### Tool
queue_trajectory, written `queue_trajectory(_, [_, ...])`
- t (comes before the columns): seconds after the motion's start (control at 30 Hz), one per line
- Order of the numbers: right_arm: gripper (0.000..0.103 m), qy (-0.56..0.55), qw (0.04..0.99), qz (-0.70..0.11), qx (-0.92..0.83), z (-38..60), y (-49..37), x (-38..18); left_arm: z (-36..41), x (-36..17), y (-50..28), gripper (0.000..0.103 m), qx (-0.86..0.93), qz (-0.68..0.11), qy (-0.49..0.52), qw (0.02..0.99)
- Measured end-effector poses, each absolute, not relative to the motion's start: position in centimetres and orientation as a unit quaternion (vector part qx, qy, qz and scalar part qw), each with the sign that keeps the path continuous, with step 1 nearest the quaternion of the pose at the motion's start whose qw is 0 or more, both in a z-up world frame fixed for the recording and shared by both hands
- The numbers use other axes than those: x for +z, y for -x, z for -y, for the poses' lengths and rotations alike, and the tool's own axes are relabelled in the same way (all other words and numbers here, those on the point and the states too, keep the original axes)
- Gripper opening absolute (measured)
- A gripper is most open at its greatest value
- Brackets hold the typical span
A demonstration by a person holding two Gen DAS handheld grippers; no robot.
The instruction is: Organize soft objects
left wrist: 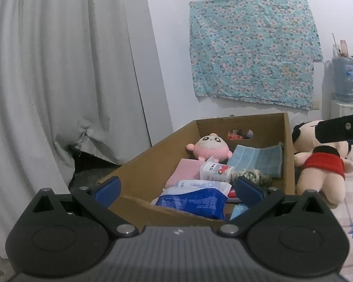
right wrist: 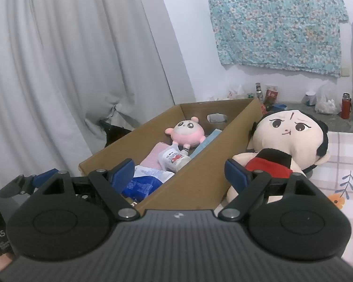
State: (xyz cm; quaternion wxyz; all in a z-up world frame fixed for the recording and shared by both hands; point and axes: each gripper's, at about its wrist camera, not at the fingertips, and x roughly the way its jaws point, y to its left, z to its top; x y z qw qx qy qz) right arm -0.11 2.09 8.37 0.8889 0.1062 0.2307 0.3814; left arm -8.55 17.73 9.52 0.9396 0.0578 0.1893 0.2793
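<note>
At your near edge: left gripper spread wide, empty, over the cardboard box; right gripper likewise agape. Pink plush inside at 12 o'clock; red-shirted doll outside at 2 o'clock, on the bedsheet.

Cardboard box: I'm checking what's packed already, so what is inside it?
The cardboard box holds a pink plush, blue towel, pink cloth, white bottle, knotted rope and blue packet. Anything beneath them is covered.
</note>
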Motion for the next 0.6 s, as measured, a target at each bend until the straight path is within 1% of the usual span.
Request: queue_trajectory(0.6, [0.084,-0.098,0.888,-0.227,0.387,-2.51,0.93,8.36,-17.47,9.22,8.33,0.103,0.283,-0.193,-0.063,0.937])
